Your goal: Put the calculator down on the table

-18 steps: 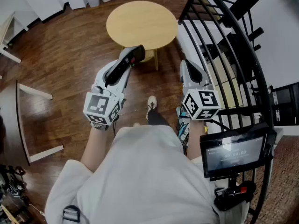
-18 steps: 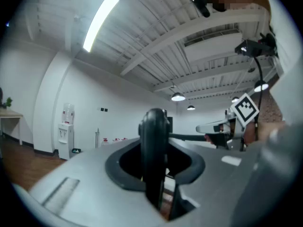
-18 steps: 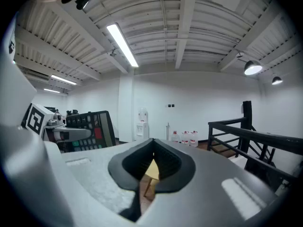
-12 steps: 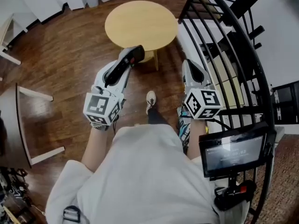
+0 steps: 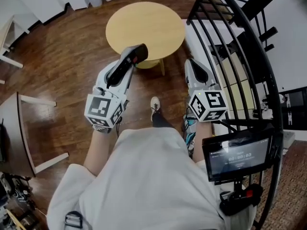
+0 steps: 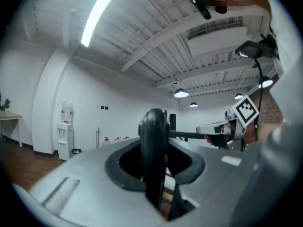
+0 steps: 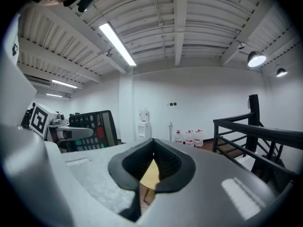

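The left gripper (image 5: 123, 70), at 11 o'clock from the person, has its jaws part-way apart and clamped on the calculator (image 5: 136, 54). The calculator stands edge-on between the pads, in the air and level. In the head view its far end overlaps the 6 o'clock rim of the round table (image 5: 144, 20), which lies at 12 o'clock. The right gripper (image 5: 193, 69), at 1 o'clock, has its jaws pressed together with nothing between them. A black railing (image 5: 240, 56) runs at 3 o'clock.
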`<state>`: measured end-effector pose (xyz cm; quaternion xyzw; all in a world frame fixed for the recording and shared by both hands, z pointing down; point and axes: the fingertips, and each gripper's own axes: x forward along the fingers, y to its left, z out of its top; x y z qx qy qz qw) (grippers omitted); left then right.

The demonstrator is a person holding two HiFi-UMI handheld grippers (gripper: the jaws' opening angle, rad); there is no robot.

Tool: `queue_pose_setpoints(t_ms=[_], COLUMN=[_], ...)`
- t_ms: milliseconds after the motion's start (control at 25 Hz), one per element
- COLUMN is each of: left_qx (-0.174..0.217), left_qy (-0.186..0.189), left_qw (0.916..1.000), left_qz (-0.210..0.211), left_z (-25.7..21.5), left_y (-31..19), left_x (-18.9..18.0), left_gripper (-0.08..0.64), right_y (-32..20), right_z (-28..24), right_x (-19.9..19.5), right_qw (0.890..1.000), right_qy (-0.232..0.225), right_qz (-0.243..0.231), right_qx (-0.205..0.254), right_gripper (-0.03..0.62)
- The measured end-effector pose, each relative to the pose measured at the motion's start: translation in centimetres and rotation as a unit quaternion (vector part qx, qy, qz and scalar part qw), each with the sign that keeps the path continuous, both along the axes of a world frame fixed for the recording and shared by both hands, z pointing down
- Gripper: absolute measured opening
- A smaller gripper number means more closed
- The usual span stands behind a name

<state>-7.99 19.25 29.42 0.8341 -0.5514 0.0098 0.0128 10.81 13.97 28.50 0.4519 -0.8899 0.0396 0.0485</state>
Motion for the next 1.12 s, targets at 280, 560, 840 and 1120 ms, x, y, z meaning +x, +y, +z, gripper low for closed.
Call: queue_pose_setpoints(t_ms=[280, 560, 840, 1120], left_qx=[-0.007, -0.013, -0.015, -0.033], left_qy=[0.001, 0.003, 0.0, 0.004], left_qw=[0.9999, 0.9998, 0.9998, 0.9994], left_qz=[-0.009, -0.012, -0.015, -0.007], left_z=[-0.5, -0.4, -0.9, 0.2], left_y=[-6.3, -12.8, -17.6, -19.3], left_x=[0.8, 1.9, 2.7, 1.1], left_gripper=[0.111, 0.111, 0.11, 0.112], right_y=[-7.0, -13.5, -18.5, -20.1], right_z=[-0.4, -0.3, -0.9, 0.2], right_x=[0.5, 0.7, 0.2, -1.5], right_qw=[1.0, 0.999, 0.997, 0.997], right_qy=[0.002, -0.004, 0.002, -0.002], right_qz=[-0.016, -0.039, -0.071, -0.068], right_qx=[-0.005, -0.002, 0.0, -0.018], right_gripper=[0.002, 0.002, 0.002, 0.002])
